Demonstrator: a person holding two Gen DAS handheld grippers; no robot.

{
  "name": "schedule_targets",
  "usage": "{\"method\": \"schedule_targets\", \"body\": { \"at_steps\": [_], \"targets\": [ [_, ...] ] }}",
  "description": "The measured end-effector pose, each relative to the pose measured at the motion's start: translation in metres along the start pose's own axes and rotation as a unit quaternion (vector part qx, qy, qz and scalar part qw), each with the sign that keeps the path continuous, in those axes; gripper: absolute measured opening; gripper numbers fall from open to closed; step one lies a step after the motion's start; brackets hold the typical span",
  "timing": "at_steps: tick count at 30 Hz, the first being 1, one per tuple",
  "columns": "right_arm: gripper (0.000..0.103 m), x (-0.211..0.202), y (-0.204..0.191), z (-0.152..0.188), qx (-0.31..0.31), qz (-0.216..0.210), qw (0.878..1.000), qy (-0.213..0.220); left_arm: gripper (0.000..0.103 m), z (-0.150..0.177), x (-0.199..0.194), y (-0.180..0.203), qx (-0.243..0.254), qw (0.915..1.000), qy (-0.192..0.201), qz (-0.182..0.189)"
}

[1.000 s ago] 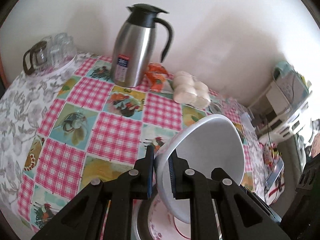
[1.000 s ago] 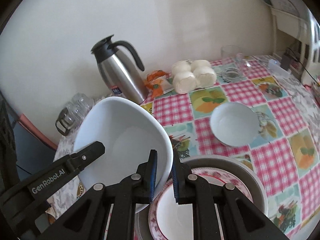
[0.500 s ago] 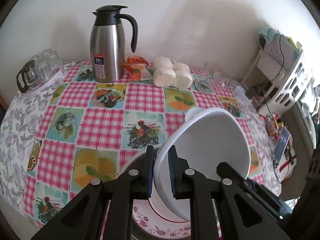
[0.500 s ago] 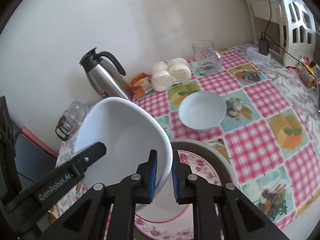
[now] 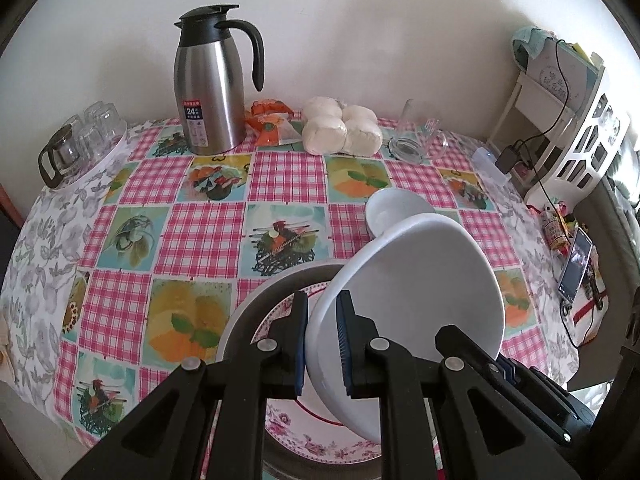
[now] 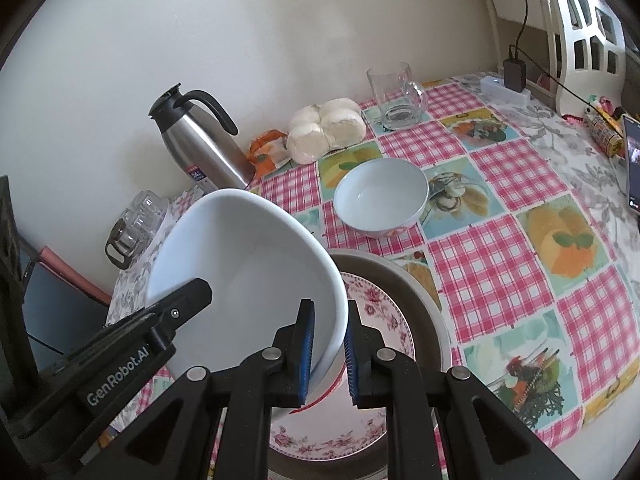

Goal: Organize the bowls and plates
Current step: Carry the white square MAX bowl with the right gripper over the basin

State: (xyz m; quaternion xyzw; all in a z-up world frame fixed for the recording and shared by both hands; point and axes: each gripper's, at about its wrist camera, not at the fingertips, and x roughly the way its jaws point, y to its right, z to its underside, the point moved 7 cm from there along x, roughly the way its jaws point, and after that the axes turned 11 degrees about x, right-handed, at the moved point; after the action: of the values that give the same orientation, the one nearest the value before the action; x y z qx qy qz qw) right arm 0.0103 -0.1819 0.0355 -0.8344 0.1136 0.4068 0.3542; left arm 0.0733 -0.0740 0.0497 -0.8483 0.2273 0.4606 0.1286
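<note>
Both grippers hold one large white bowl by opposite rims, tilted above a stack of plates. My left gripper is shut on its left rim. My right gripper is shut on its right rim; the bowl shows in the right wrist view too. Below it lies a floral plate on a larger grey plate, also seen in the left wrist view. A small white bowl stands on the tablecloth beyond the stack; it also shows in the left wrist view.
At the back stand a steel thermos jug, an orange packet, a bag of white buns and a glass mug. Upturned glasses sit at the far left. A white shelf and a phone are at the right.
Both grippers have pulled back and levelled out with the large bowl. The plate stack and small bowl have come further into view under and beyond it.
</note>
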Motion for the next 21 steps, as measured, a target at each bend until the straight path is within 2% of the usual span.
{"method": "schedule_targets", "body": {
  "at_steps": [21],
  "targets": [
    [0.018,0.021,0.001,0.017,-0.001,0.023,0.999,-0.043,0.015,0.012,0.019,-0.007,-0.009,0.9986,-0.047,-0.020]
  ]
}}
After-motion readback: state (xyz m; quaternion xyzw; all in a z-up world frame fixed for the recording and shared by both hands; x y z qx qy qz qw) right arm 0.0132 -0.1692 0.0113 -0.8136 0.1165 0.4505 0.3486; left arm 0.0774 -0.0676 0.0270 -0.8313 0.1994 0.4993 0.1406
